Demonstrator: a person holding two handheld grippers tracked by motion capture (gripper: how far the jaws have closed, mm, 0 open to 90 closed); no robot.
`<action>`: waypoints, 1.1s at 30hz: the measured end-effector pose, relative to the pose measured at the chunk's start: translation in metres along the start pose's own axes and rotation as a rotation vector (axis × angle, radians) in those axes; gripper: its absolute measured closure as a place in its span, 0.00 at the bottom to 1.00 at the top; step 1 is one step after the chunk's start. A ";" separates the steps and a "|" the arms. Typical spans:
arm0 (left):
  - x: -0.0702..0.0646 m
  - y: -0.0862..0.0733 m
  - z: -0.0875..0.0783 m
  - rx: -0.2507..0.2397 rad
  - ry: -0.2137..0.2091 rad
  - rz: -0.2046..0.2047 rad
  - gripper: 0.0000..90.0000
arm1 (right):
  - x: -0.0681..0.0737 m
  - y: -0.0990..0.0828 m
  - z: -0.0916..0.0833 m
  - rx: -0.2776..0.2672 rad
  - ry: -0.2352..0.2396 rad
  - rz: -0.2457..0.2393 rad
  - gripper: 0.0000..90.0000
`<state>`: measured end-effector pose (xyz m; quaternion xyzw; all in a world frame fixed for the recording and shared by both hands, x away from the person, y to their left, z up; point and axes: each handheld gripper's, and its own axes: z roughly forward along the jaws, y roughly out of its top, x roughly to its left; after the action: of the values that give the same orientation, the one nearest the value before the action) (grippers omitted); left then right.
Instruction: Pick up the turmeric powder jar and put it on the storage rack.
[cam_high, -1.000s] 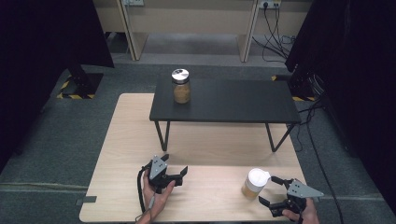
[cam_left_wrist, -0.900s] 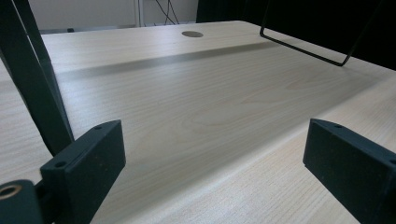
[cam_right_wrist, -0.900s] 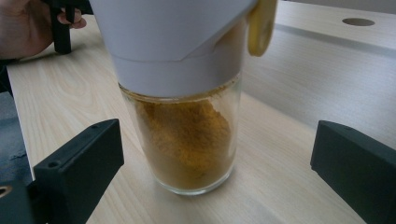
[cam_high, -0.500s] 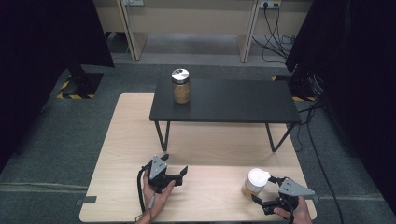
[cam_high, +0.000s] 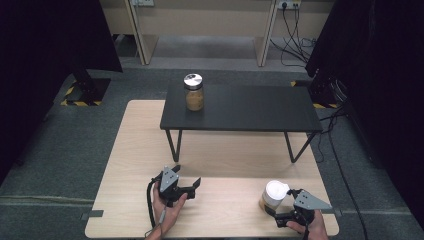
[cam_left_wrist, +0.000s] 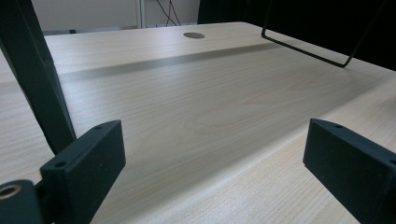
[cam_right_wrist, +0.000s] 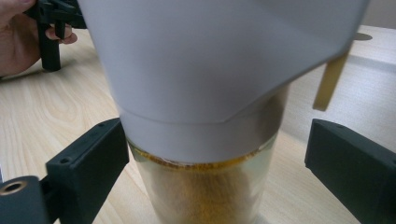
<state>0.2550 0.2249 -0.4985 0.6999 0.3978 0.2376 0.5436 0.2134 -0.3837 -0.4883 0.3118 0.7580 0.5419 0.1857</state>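
A glass jar with a white lid (cam_high: 274, 194) stands near the front right of the wooden table (cam_high: 140, 135). My right gripper (cam_high: 278, 204) reaches it from the right, jaws either side of it. In the right gripper view the jar (cam_right_wrist: 205, 84), with yellow-brown contents, stands between the pads of the right gripper (cam_right_wrist: 217, 158). The left pad is close to the jar and the right pad (cam_right_wrist: 348, 163) stands apart. These jaws have just been closing. My left gripper (cam_high: 187, 175) rests at the front left, open, and between its jaws (cam_left_wrist: 215, 154) lies bare wood. A second jar with a silver lid (cam_high: 193, 92) stands on the black low table (cam_high: 250, 107).
The black low table stands on thin wire legs (cam_high: 295, 147) across the far half of the wooden table. In the left gripper view one black leg (cam_left_wrist: 37, 79) rises close at the left. The table's front edge lies just behind both hands.
My right gripper has slid left to the white-lidded jar, and its jaws now flank it. The left gripper and both jars have stayed put.
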 end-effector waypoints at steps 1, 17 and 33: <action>0.000 0.000 0.000 0.000 0.000 0.000 0.05 | 0.001 0.000 0.001 -0.002 -0.002 -0.001 0.08; 0.000 0.000 0.000 -0.001 0.002 -0.002 0.05 | 0.007 0.001 0.008 -0.008 -0.024 -0.002 0.19; 0.000 0.000 0.000 -0.002 0.003 -0.001 0.05 | 0.012 0.001 0.010 -0.011 -0.031 -0.023 0.34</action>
<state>0.2548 0.2250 -0.4987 0.6988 0.3989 0.2385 0.5438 0.2111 -0.3682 -0.4897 0.3106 0.7556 0.5390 0.2053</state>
